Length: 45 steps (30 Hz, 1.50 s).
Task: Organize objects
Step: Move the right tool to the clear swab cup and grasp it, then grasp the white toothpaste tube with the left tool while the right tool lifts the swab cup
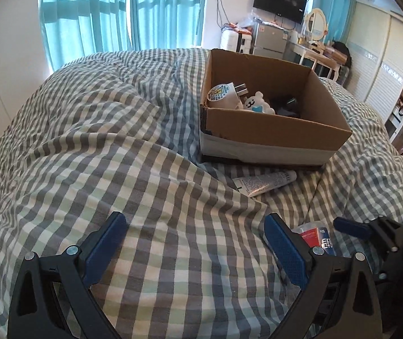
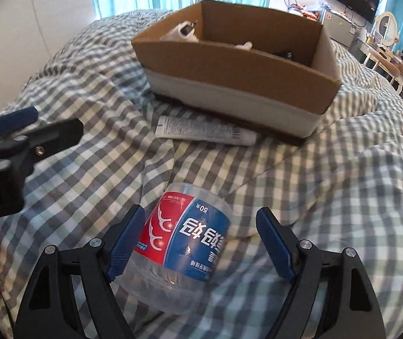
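Right wrist alone shows right claw (image 2: pixel 198 243) open, straddling the jar (image 2: pixel 184 240).

my left gripper (image 1: pixel 195 243) hangs over bare checked bed (image 1: pixel 102 147), with free room ahead and to the left as far as the curtains. ahead on the right the cardboard box (image 1: pixel 272 130) blocks the way, the white tube (image 1: pixel 263 182) lying just before it. the plastic jar (image 2: pixel 184 243) fills much of the gap of my right gripper (image 2: pixel 200 243), beside the left pad.
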### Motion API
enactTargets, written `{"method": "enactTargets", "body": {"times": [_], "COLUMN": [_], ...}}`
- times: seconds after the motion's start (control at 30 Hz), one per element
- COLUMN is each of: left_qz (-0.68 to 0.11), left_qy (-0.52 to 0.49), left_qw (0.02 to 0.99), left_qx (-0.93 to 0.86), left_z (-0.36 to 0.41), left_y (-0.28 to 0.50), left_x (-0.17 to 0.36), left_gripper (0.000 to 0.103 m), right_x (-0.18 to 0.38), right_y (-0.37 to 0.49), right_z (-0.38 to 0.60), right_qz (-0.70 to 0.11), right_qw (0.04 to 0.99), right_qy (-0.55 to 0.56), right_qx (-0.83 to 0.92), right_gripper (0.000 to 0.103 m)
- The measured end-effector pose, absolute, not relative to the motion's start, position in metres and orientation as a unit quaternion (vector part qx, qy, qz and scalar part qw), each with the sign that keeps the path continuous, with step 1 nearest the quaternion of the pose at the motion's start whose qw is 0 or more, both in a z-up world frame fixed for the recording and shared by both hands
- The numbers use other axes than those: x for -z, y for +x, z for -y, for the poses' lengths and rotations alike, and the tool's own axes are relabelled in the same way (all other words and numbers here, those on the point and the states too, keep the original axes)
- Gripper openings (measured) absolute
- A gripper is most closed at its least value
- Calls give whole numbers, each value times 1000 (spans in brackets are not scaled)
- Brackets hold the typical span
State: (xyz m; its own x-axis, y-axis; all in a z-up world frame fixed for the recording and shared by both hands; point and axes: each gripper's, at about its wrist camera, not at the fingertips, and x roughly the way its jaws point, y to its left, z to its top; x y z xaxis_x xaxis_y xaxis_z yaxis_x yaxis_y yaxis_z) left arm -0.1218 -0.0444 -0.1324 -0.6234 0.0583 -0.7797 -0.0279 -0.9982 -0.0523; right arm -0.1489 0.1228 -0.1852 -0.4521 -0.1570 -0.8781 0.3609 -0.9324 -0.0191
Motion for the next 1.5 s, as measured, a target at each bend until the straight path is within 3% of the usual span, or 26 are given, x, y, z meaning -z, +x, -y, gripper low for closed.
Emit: {"method": "enactTargets", "body": {"times": [0.13,0.3,0.6,0.8,1.2,1.4,1.47,1.5], "left_qz": [6,1,-35,-51,-56,-66,-52,-35], "left_qy": [-440,-447,-463,-463,-497,-516,-523,-533], "left_qw": [19,16,36,88,145,179,201,219], "left_qx": [-898,-894,-885,-880,-854,-835,-827,-817], "left_z": [42,42,21,-14,-50,-64,-64,-65], "left_y": [-124,-126,-146,-180,-226,-225,-220,-217], "left_x": [136,138,135,136,195,206,203,201], "left_gripper": [101,101,101,101,95,74,52,49], "right_x": [199,191,129,104,129,132,131,130], "right_y": [-151,-146,-151,-174,-204,-204,-202,-202], "right_z": [-117,-122,-173,-194,-236,-239,-242,-243], "right_qz": [-103,-90,-72,-127,-15,7,12,15], "right_qw": [160,175,157,118,167,180,182,182], "right_qy": [519,511,454,413,442,443,441,441], "right_qx": [833,837,874,894,881,878,879,879], "right_gripper": [80,71,66,66,66,66,66,66]}}
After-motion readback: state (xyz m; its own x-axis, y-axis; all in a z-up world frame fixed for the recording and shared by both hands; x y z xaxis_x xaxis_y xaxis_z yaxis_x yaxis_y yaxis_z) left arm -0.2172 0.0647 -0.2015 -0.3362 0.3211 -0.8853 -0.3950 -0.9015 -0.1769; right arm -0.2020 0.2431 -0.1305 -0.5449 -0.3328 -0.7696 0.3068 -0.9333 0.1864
